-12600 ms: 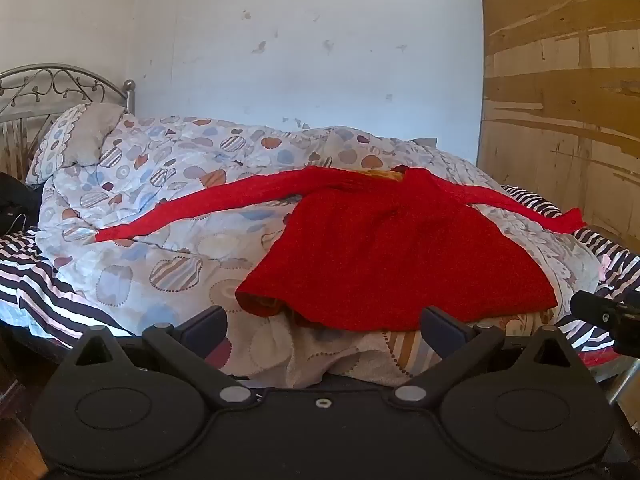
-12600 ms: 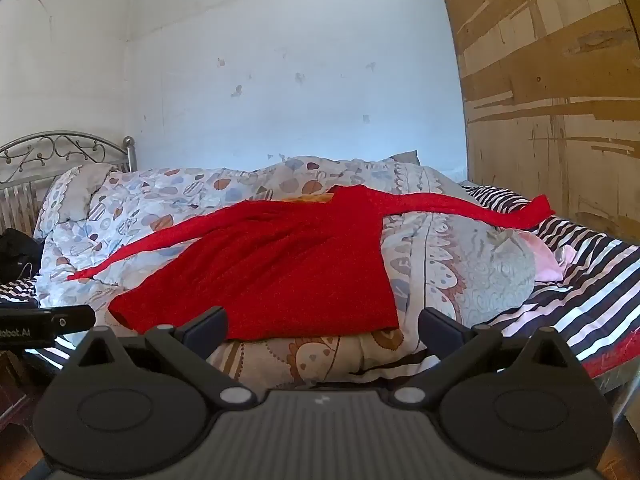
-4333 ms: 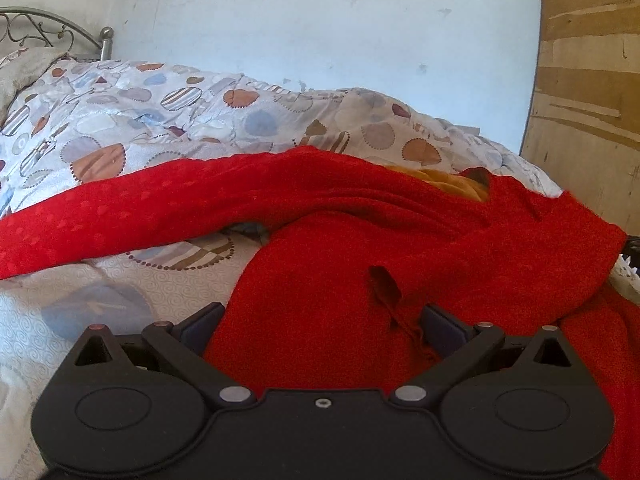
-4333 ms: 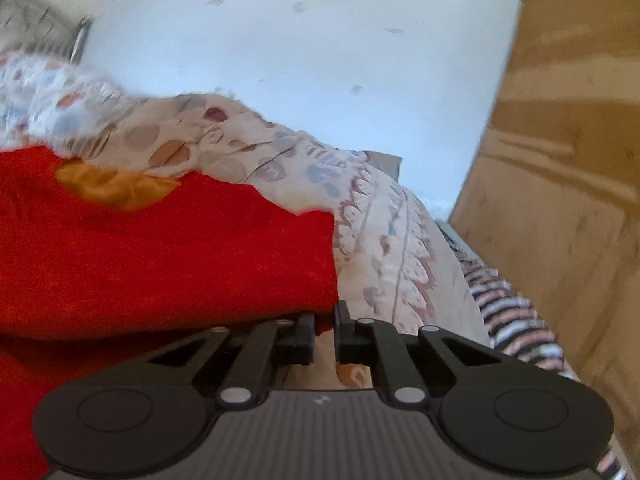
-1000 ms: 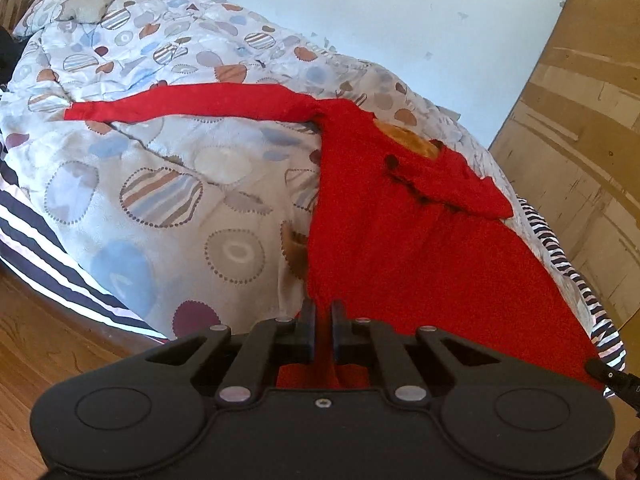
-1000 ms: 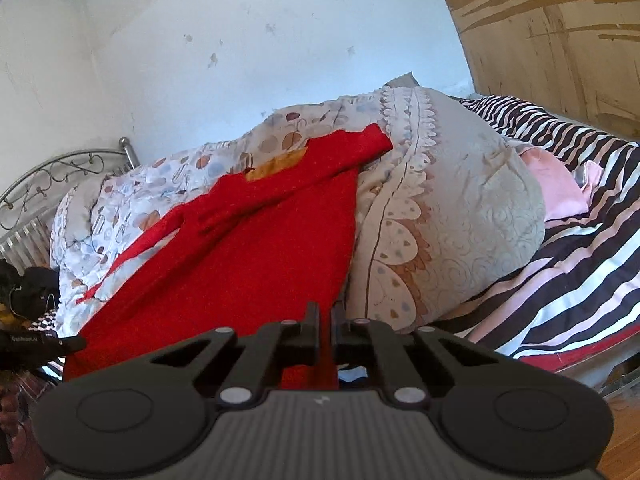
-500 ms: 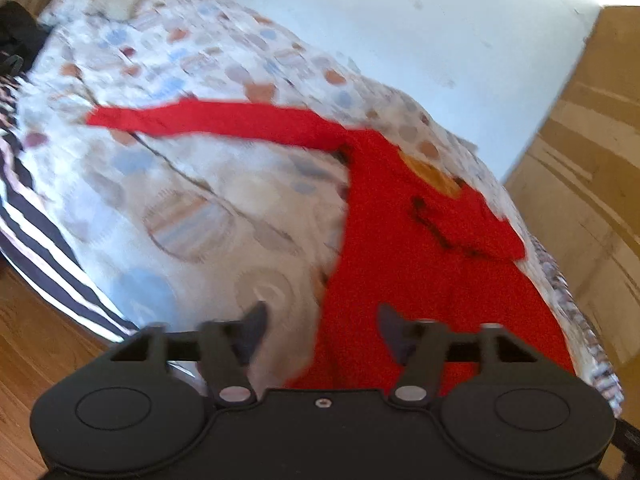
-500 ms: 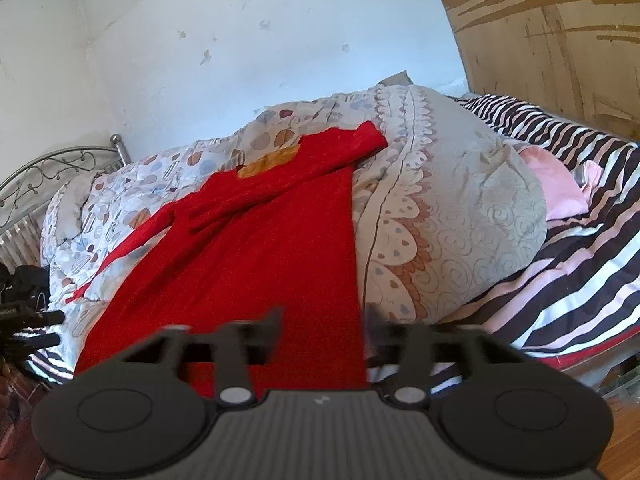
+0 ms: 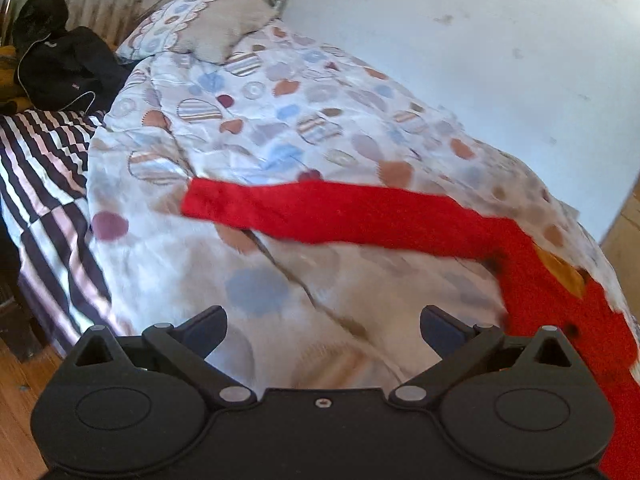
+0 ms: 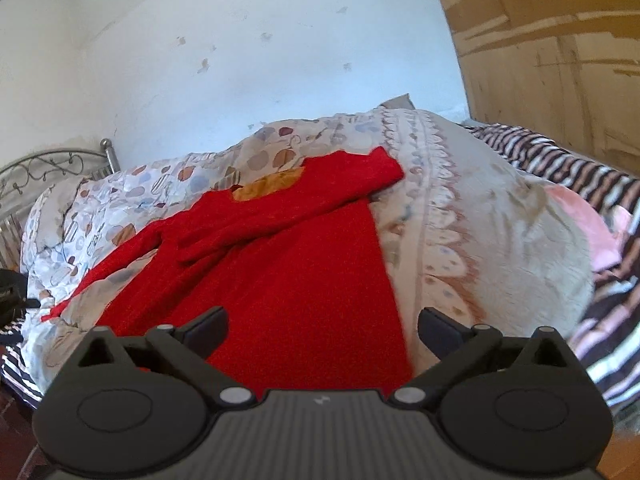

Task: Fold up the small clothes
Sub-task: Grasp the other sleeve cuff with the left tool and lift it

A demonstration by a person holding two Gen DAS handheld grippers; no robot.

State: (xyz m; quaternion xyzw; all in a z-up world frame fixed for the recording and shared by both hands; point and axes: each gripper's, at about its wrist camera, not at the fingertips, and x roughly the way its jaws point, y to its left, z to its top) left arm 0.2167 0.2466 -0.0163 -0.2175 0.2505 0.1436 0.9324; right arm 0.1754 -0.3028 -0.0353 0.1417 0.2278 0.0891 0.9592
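Red garment (image 10: 288, 272) lies flat on the patterned duvet (image 9: 280, 120), w/ one sleeve (image 9: 320, 212) stretched out toward the pillow (image 9: 216, 32) and the other folded across its chest. Left claw (image 9: 322, 326) and right claw (image 10: 323, 326) have both just been opening; jaws wide apart, nothing between them. Black bag (image 9: 60, 68) sits beside the pillow.

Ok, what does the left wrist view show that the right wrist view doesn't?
Left only: the stretched-out sleeve's cuff end, a pillow, black clothing by the headboard, and the open left gripper. Right only: the folded-in sleeve, something pink, the wooden panel, and the open right gripper. Both: the red garment on the patterned duvet.
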